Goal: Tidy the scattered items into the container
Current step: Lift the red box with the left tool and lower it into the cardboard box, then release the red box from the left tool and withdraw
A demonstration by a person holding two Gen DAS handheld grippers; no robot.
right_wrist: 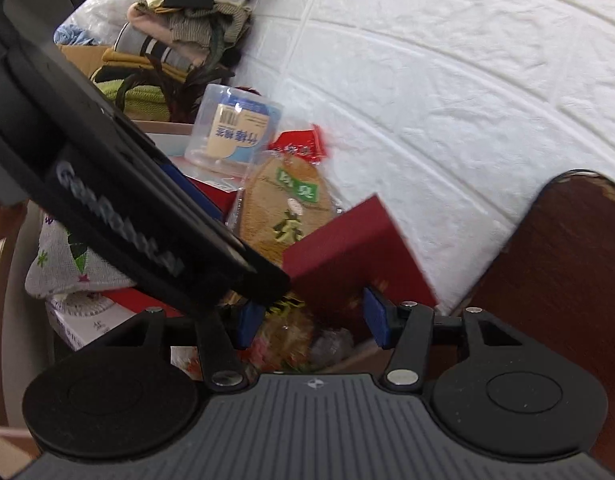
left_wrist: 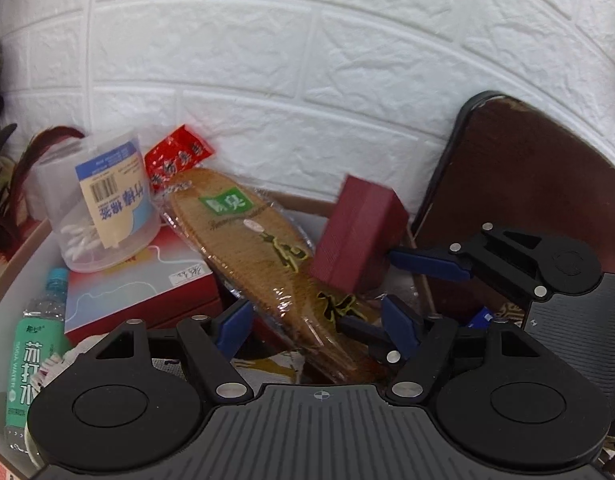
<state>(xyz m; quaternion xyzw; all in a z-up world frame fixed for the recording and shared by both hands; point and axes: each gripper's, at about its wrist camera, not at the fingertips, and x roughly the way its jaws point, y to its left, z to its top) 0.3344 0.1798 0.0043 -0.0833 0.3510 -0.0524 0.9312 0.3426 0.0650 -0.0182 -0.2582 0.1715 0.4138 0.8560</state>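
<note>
A dark red box (left_wrist: 359,236) leans tilted and blurred on a wrapped pack of brown insoles (left_wrist: 259,248) inside the container (left_wrist: 23,248). My right gripper (right_wrist: 313,320) is open, and the box (right_wrist: 355,256) has its lower end at the fingertips; I cannot tell whether they touch. From the left wrist, the right gripper (left_wrist: 367,292) reaches in from the right. My left gripper (left_wrist: 319,320) stands open, its blue fingers (left_wrist: 235,328) either side of the insole pack's near end. The left gripper's black body (right_wrist: 107,200) crosses the right wrist view.
The container also holds a cotton swab jar (left_wrist: 103,208), a red snack packet (left_wrist: 175,156), a flat red box (left_wrist: 139,280), a soda water bottle (left_wrist: 27,360) and a cloth pouch (right_wrist: 63,264). A brown chair back (left_wrist: 527,184) stands right. Folded clothes (right_wrist: 179,20) pile up behind.
</note>
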